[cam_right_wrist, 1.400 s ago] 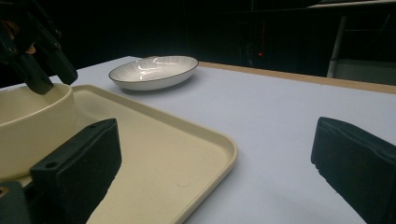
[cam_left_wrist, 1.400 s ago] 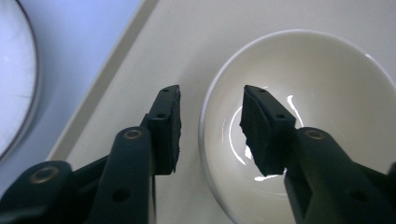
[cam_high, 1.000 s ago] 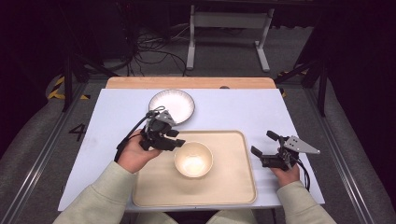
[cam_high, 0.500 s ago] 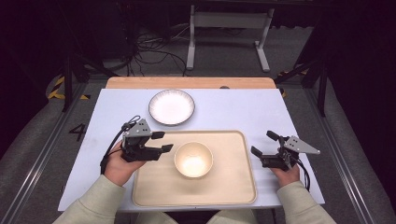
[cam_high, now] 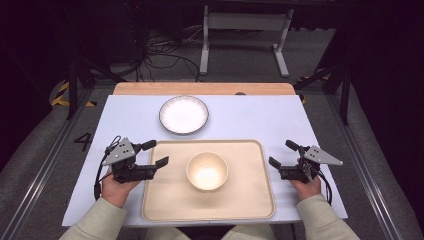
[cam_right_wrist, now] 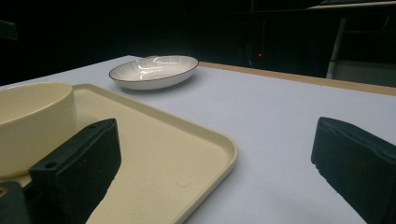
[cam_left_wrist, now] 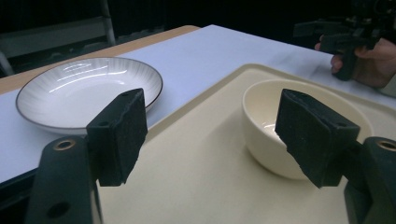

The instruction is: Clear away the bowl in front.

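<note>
The table carries a white top with a wooden strip along its far edge. A beige tray lies at the near middle of the table, its long side parallel to the near edge. A cream bowl stands upright in the middle of the tray, empty, clear of the tray rim on all sides. A white plate with a dark rim sits on the table just beyond the far left part of the tray, apart from it.

The left gripper is held at the left edge of the tray, its jaws pointing across the tray toward the bowl. Its jaws have just been opening and now stand spread wide with nothing between them; in the left gripper view the bowl lies ahead of the right jaw, not touched, and the plate lies beyond the left jaw.

The right gripper is held on the table just right of the tray, well apart from the bowl. Its jaws are spread and hold nothing.
</note>
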